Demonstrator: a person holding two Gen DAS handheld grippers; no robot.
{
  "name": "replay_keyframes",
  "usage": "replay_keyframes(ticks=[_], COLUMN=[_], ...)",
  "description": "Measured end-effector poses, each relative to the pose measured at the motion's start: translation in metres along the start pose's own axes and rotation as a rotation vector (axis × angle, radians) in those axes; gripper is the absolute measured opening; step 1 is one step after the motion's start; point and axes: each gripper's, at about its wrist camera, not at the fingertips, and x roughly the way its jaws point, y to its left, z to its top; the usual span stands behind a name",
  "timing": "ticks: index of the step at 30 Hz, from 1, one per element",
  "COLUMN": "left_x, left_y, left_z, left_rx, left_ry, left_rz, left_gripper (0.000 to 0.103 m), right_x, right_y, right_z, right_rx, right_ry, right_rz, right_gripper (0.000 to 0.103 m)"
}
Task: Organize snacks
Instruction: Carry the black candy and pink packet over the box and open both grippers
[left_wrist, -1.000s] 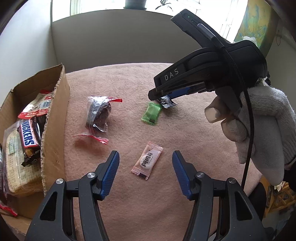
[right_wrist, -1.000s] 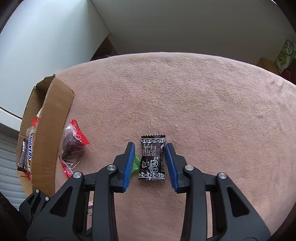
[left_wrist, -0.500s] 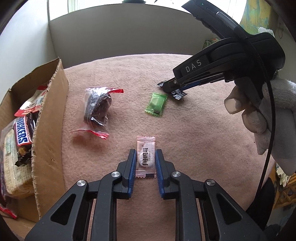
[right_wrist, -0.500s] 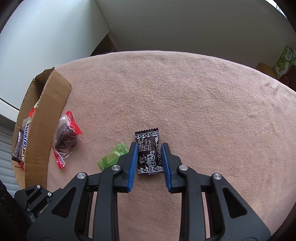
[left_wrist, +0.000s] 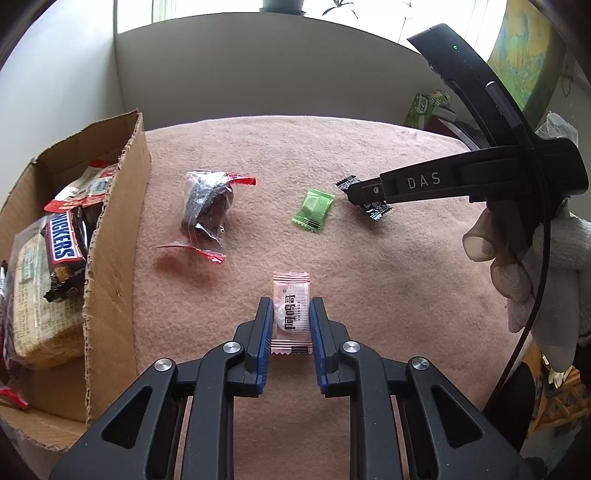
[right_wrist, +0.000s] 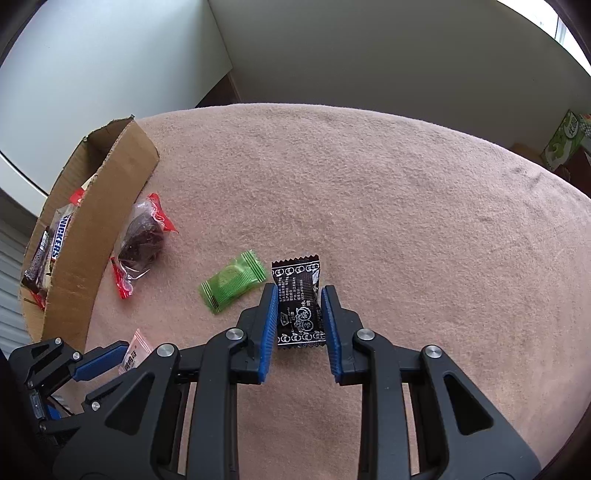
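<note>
Tongs pinch sweets: left tongs (left_wrist: 290, 321) a pink candy (left_wrist: 290, 312), right tongs (right_wrist: 299, 314) a black candy (right_wrist: 298, 302).

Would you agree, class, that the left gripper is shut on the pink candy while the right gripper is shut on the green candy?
Not quite. The left gripper is shut on the pink candy, but the right gripper is shut on the black candy. The right wrist view shows the green candy lying free on the cloth beside it.

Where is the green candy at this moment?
The green candy lies loose on the pink cloth, between the red-ended bag and the black candy that the right tongs hold.
</note>
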Motion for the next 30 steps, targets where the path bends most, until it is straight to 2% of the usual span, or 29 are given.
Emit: replay_keyframes(ticks=[8,17,22,30], left_x=[-0.045,-0.104,-0.115,-0.113], left_y=[0.010,0.041,0.072,0.109], left_z=[-0.001,-0.004,-0.011,-0.023], left_rx=[-0.029,-0.101,-0.159,-0.238], left_ry=[-0.071,-0.177,-0.204,-0.207], left_rz=[-0.022,0.009,0.063,0.127], left_gripper=[0.018,0.018,0.018,0.018], right_x=[-0.042,-0.070,-0.070,-0.059], right_y=[0.007,0.063,0.101,0.148], right_z=[-0.004,0.004,0.000,-0.002], right_rx=[-0.028,-0.084,-0.138,-0.191], right_ry=[-0.078,-0.155,-0.154,-0.119], right_rz=[0.050,0.181,0.251,0.328], right_gripper=[0.025,0.025,0.025,0.025])
